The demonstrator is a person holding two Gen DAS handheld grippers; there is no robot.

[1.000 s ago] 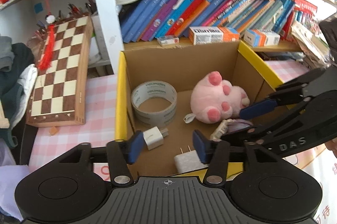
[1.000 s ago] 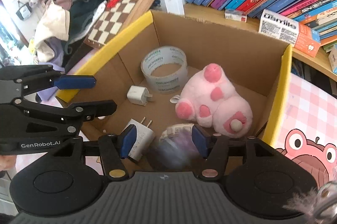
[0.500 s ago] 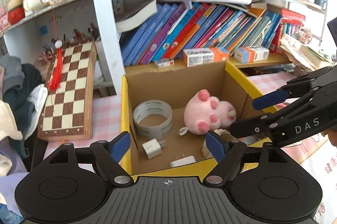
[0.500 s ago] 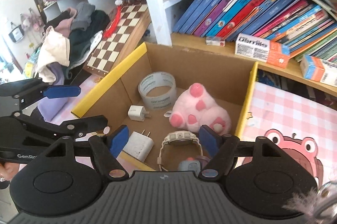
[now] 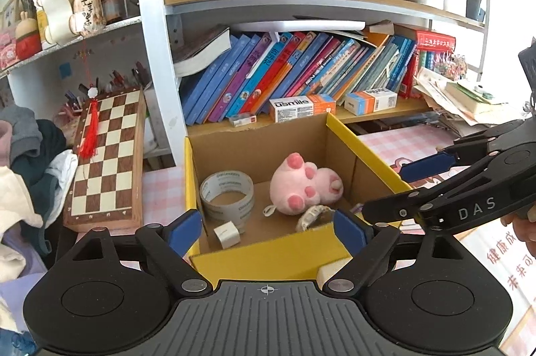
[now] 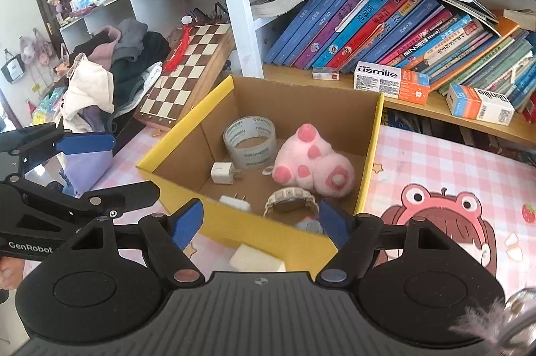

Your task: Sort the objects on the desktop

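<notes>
A cardboard box with a yellow rim (image 5: pixel 268 255) (image 6: pixel 187 134) stands on the pink table. Inside lie a tape roll (image 5: pixel 227 193) (image 6: pixel 249 141), a pink plush (image 5: pixel 303 185) (image 6: pixel 311 165), a small white charger cube (image 5: pixel 227 234) (image 6: pixel 222 172), a larger white plug (image 6: pixel 234 203) and a pale watch (image 5: pixel 310 217) (image 6: pixel 289 203). My left gripper (image 5: pixel 268 230) hovers before the box's near wall, its jaws opening with nothing between them. My right gripper (image 6: pixel 261 222) stands open and empty beside it, above the near rim. A white foam block (image 6: pixel 256 258) lies outside the box.
A chessboard (image 5: pixel 107 155) leans at the left beside a pile of clothes (image 6: pixel 100 81). Behind the box a shelf holds slanted books (image 5: pixel 284 71) and toothpaste cartons (image 5: pixel 301 108). A frog-print mat (image 6: pixel 435 222) covers the table at the right.
Both grippers have pulled back and up out of the box, and their jaws have spread wider. The watch and the larger plug now lie loose in the box.
</notes>
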